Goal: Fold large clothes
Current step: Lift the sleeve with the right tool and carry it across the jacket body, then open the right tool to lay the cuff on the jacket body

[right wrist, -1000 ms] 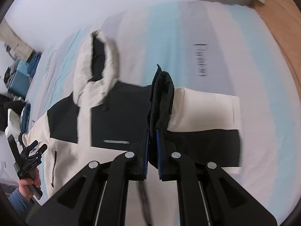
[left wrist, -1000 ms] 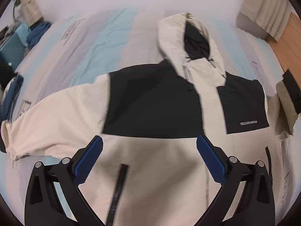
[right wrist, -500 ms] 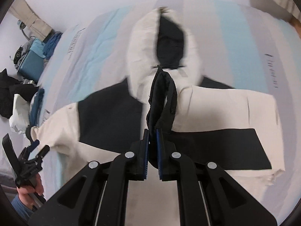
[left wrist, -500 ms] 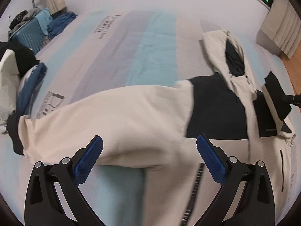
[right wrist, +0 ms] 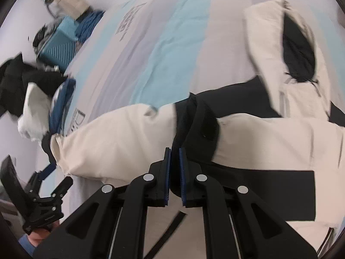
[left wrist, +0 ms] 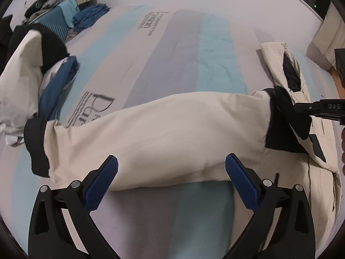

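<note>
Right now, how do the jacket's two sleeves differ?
The left sleeve lies stretched out flat across the bed; the right sleeve is folded over the jacket's chest. The left sleeve's cuff lies free; the right sleeve's cuff is pinched in the right tongs. Both are cream with black cuffs.

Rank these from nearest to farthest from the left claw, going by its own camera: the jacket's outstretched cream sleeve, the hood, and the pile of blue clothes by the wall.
1. Outstretched cream sleeve, lying straight ahead of the left claw.
2. Hood, farther off to the right.
3. Pile of blue clothes, far left at the bed's top end.
</note>
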`<state>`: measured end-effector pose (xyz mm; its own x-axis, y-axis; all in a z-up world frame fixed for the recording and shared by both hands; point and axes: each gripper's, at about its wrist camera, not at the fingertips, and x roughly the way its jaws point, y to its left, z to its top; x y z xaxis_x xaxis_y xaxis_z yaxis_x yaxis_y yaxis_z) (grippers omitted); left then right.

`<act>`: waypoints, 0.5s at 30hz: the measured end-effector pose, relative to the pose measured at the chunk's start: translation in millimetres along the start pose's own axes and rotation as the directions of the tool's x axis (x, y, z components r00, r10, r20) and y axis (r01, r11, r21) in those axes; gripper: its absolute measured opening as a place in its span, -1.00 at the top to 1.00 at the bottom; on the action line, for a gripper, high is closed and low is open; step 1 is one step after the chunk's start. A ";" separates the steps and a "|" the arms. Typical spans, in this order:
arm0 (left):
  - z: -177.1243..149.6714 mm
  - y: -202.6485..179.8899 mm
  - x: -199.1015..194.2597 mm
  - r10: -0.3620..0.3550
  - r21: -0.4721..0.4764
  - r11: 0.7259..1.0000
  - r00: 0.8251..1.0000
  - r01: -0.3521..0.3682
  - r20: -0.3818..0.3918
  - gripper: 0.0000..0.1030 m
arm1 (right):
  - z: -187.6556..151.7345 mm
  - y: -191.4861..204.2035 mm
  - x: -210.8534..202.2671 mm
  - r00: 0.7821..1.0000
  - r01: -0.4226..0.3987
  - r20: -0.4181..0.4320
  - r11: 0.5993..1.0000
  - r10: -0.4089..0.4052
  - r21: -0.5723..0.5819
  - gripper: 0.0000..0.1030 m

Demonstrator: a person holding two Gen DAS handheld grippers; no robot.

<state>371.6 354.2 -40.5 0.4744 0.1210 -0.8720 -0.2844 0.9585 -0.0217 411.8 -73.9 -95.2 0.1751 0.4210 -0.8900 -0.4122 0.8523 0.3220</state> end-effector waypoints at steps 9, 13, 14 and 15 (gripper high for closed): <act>-16.7 37.6 3.3 0.004 -0.068 0.998 1.000 -0.005 -0.016 -0.89 | -7.3 25.9 42.7 0.998 0.028 -0.060 0.998 -0.032 -0.060 1.00; -23.0 47.9 4.5 0.013 -0.082 0.997 1.000 -0.014 -0.012 -0.89 | -14.8 31.8 44.9 0.997 0.002 -0.074 0.997 -0.009 -0.082 1.00; -24.5 50.5 4.9 0.017 -0.088 0.996 1.000 -0.018 -0.014 -0.89 | -16.0 34.2 42.7 0.997 0.003 -0.071 0.995 -0.010 -0.098 1.00; -26.8 55.4 5.4 0.021 -0.096 0.995 1.000 -0.022 -0.016 -0.89 | -18.4 35.7 38.3 0.998 0.016 -0.063 0.993 -0.024 -0.118 1.00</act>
<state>336.1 400.9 -59.5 0.4545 0.1368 -0.8802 -0.3737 0.9263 -0.0490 387.4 -33.1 -123.8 0.1280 0.3804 -0.9159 -0.5123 0.8161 0.2673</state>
